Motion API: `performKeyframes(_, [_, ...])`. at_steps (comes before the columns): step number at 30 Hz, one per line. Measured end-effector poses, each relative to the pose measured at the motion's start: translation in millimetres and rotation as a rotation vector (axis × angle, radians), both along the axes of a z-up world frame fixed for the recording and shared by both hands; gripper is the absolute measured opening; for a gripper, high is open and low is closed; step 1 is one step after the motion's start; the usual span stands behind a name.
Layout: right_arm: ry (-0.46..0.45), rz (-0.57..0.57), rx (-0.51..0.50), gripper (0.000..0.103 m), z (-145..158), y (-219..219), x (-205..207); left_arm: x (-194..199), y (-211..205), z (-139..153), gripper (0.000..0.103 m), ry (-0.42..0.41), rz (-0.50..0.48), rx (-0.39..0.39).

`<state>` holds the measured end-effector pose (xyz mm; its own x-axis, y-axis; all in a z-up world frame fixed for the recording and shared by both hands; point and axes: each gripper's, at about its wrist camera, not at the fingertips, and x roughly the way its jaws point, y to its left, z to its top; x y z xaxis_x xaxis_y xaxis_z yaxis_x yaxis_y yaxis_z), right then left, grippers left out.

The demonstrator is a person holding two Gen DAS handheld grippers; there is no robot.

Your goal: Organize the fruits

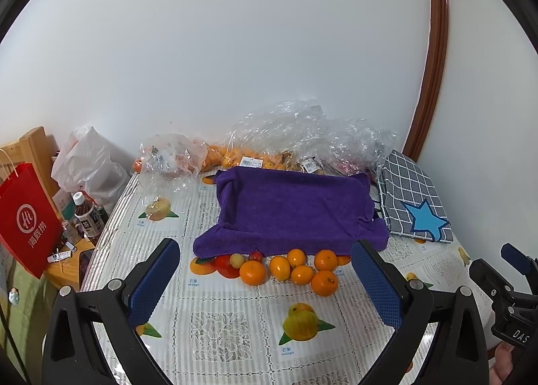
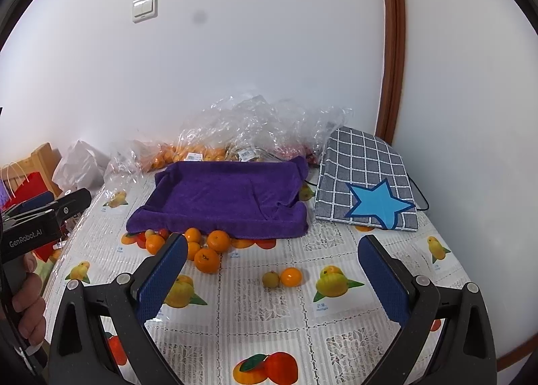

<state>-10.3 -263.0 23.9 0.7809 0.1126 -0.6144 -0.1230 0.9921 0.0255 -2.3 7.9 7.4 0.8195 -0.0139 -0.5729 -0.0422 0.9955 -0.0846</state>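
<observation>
The left gripper (image 1: 265, 281) hovered above the table with its blue-padded fingers (image 1: 154, 281) spread wide apart and nothing between them. Straight ahead of it, a cluster of mandarins (image 1: 292, 269) lay on the fruit-print tablecloth (image 1: 218, 324), pressed against the near edge of a purple towel (image 1: 289, 210) that was draped over a tray-like shape; a small yellowish fruit (image 1: 237, 260) and a small red fruit (image 1: 255, 255) sat at the cluster's left end. Beyond the towel, clear plastic bags (image 1: 302, 136) holding more oranges were heaped against the wall. Far to the left of this gripper stood a red paper bag (image 1: 27, 217) and a drink bottle (image 1: 88, 218). The right gripper (image 2: 272, 279) likewise had its fingers (image 2: 383, 279) held wide apart and empty. Just ahead of it, between the fingers in its view, a lone mandarin (image 2: 291, 276) touched a small greenish-yellow fruit (image 2: 270, 279), both well apart from the main cluster to the front left. Ahead and to the right of it lay a grey checked cloth (image 2: 363, 163) with a blue star (image 2: 380, 205), beside the towel.
</observation>
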Motion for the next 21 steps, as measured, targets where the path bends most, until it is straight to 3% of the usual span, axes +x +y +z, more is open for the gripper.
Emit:
performKeyframes(11, [0.029,0.021,-0.004,0.1,-14,6,10,14,10,-20,0.103,0.018,0.012,-0.006])
performKeyframes(21, [0.097,0.004,0.048,0.1,-56,0,36,35,24,-60,0.101,0.065,0.035,0.009])
